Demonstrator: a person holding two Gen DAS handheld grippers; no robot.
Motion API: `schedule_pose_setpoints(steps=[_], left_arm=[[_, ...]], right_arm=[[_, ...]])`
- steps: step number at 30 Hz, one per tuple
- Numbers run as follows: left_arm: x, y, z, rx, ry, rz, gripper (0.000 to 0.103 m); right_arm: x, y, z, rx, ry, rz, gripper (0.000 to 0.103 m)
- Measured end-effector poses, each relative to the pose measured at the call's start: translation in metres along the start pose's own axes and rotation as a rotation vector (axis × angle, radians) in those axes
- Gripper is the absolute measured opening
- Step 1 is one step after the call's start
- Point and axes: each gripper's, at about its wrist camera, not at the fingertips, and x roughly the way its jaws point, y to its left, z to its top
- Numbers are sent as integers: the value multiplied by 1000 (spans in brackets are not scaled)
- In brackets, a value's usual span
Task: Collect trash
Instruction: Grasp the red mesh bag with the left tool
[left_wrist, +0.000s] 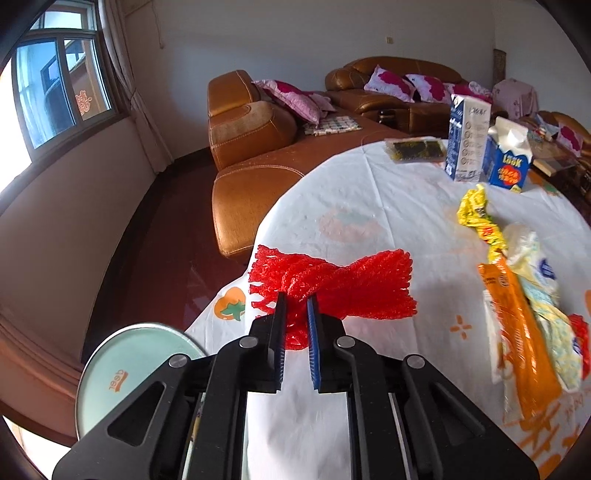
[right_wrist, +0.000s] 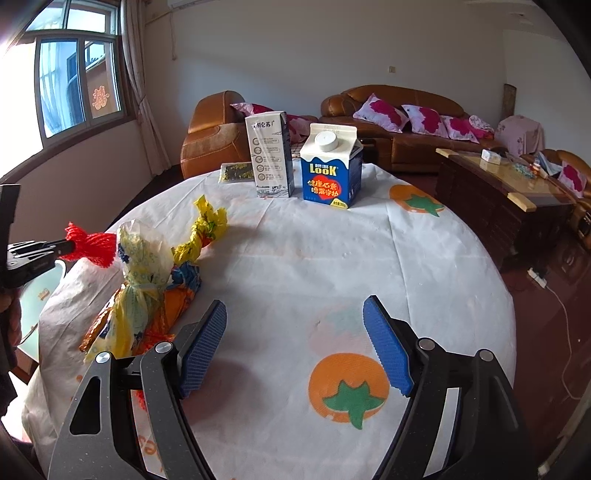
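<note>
The left gripper (left_wrist: 296, 297) has its fingers (left_wrist: 279, 321) pinched together on the middle of a red foam net (left_wrist: 343, 284), which lies near the counter (left_wrist: 369, 192) edge. The right gripper (right_wrist: 295, 328) hovers with fingers (right_wrist: 388, 350) spread wide and nothing between them, above bare cloth, crumpled wrappers (right_wrist: 147, 280) just beside its left finger.

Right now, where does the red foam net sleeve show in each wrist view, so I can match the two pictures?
Left wrist view: the red foam net sleeve lies centre frame near the table edge, pinched between the left gripper pads.
Right wrist view: the same sleeve sits at the far left edge, beside the crumpled wrappers.
Shared landmark: the blue LOOK carton standing at the far side of the table.
</note>
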Motion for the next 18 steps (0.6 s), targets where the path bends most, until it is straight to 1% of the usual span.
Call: schedule_pose_setpoints(steps=[3, 8, 11, 18], left_arm=[[-18, 3, -10, -1, -18, 6, 10], [-43, 4, -30, -10, -31, -20, 10], [-51, 5, -38, -8, -33, -28, 10], [-66, 13, -49, -18, -39, -30, 10]], right_arm=[[-5, 8, -4, -11, 4, 4, 76], [-10, 26, -10, -23, 21, 31, 76], [-11, 36, -12, -48, 23, 33, 76], [-14, 41, -11, -36, 22, 33, 76]])
